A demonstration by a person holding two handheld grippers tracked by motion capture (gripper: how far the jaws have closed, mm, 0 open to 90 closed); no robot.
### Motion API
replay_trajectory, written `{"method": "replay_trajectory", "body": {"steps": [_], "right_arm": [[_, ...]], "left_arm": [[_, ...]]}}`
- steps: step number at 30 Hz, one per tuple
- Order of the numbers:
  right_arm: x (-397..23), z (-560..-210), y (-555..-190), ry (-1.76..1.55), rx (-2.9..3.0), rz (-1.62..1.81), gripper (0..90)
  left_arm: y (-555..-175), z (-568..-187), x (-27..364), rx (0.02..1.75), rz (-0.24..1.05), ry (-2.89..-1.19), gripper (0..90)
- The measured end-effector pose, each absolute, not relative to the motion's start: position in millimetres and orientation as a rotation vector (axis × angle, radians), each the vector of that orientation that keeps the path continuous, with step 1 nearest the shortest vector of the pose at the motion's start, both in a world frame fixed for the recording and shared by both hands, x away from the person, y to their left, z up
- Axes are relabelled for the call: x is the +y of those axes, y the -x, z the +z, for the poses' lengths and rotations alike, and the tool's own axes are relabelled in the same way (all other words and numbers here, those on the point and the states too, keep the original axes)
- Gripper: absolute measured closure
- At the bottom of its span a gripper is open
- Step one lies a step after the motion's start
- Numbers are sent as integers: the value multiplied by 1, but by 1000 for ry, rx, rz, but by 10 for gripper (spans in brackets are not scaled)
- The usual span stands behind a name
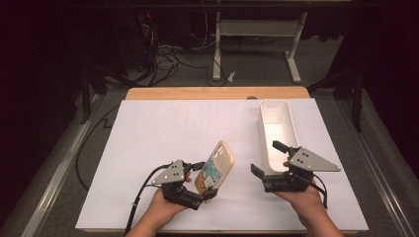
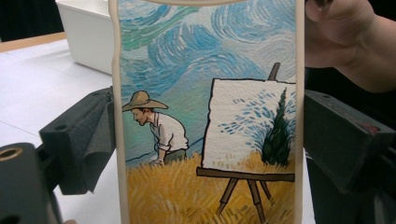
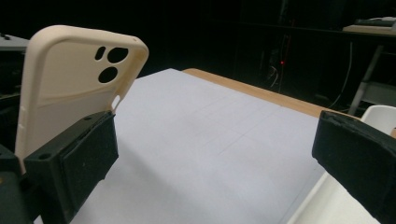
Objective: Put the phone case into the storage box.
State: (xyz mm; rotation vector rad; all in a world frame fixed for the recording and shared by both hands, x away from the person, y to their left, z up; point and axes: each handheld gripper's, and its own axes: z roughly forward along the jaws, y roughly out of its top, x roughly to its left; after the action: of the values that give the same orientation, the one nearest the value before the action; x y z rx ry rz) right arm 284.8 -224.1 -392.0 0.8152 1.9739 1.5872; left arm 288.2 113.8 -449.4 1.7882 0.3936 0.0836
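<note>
Near the front edge of the white table point(image 1: 148, 133), my left hand point(image 1: 165, 205) comes up from below, palm wrapped around the body of my left gripper point(image 1: 202, 182), which points to the right across the table; its two black jaws are closed on the long edges of a cream phone case point(image 1: 216, 170), gripping the lower part of it; the case stands raised off the table, leaning back and to the right; in the left gripper view the painted side point(image 2: 205, 116) faces the camera, showing a man in a straw hat, an easel with a canvas and swirling blue sky, with a jaw pad pressed against each side edge; in the right gripper view I see the plain cream inside of the case point(image 3: 70, 88) with its camera cut-outs near the top; my right hand point(image 1: 301, 197) rests to the right, near the same front edge, holding my right gripper point(image 1: 269, 160) pointed up the table and slightly left; its jaws stand wide apart with nothing between them; a long white tray point(image 1: 289, 123) lies just beyond that gripper, its near end beside the jaws; the two grippers sit near each other but apart, the case between them.
</note>
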Motion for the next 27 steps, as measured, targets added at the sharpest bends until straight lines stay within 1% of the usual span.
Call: {"method": "replay_trajectory", "body": {"steps": [7,27], "right_arm": [[-220,-393,-284,-783,2035,1639,7],[-211,-394,-281,-712,2170,1787,2]], "left_arm": [[-294,-452,117,353,42,-1800,110],[-292,-454,117,316,16,-1791,110]]}}
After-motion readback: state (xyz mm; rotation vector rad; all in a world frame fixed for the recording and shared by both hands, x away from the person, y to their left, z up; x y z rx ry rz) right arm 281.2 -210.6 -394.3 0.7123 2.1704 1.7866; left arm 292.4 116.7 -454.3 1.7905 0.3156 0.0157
